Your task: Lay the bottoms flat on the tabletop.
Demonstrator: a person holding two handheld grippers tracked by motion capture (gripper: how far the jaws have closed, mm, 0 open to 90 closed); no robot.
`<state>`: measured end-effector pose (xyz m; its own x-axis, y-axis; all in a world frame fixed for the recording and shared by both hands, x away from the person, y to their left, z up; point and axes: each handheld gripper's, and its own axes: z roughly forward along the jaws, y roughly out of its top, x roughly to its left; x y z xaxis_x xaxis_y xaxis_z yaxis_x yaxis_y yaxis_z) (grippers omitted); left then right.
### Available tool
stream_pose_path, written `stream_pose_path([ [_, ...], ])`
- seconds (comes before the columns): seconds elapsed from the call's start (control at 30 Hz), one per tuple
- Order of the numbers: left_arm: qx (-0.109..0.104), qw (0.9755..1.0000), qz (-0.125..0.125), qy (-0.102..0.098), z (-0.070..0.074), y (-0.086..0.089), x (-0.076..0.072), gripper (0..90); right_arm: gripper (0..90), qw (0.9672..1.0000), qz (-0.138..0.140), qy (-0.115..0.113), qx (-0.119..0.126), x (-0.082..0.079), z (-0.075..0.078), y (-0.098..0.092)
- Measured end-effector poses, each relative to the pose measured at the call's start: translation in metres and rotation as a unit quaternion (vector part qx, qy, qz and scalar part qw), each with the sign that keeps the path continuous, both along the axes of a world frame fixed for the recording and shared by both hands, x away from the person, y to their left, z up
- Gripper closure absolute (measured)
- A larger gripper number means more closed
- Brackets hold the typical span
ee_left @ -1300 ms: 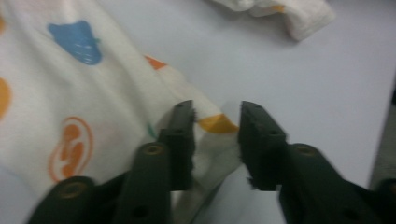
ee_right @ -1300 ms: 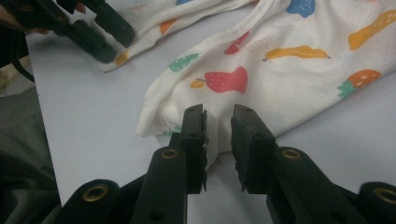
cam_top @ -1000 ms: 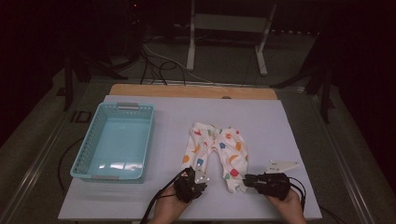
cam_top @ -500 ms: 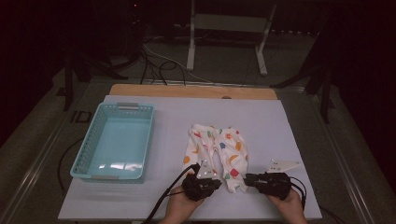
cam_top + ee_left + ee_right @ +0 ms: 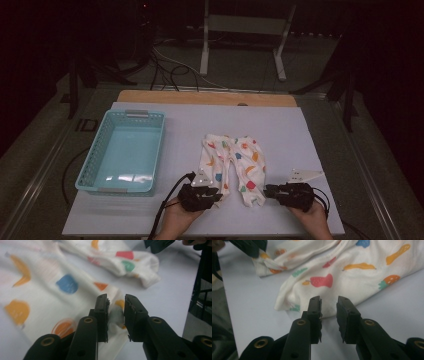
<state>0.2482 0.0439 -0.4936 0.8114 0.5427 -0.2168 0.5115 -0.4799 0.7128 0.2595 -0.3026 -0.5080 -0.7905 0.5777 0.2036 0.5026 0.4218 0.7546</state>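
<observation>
White baby trousers printed with coloured shapes lie flat on the white table, legs toward me. My left gripper sits at the hem of the left leg. In the left gripper view the hem lies in the narrow gap of the left gripper. Its jaws have just been opening, and the pads stand off the cloth. My right gripper points at the hem of the right leg. In the right gripper view the right gripper is open by a small gap, the trousers' edge just beyond its tips.
An empty teal basket stands at the left of the table. A wooden strip runs along the far edge. Beyond it, cables and a metal stand are on the dark floor. Bare white table lies to the right of the trousers.
The left gripper slid right along the trouser leg, then came back left. The right hand has stayed where it was.
</observation>
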Motion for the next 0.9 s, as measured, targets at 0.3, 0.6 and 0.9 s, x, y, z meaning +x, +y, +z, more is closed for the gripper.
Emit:
stream_pose_path([
  [0.3, -0.024, 0.9995, 0.019, 0.002, 0.005, 0.017, 0.001, 69.5, 71.9, 0.9999, 0.006, 0.003, -0.009, 0.006, -0.005, 0.004],
  [0.6, 0.050, 0.9982, 0.031, 0.002, -0.015, 0.017, 0.006, 64.1, 67.8, 0.9995, 0.017, 0.011, -0.025, 0.009, -0.012, 0.014],
  [0.9, 0.098, 0.9943, 0.022, -0.037, -0.019, 0.016, -0.002, 90.0, 89.6, 0.9992, 0.023, -0.002, -0.034, 0.012, -0.015, 0.025],
])
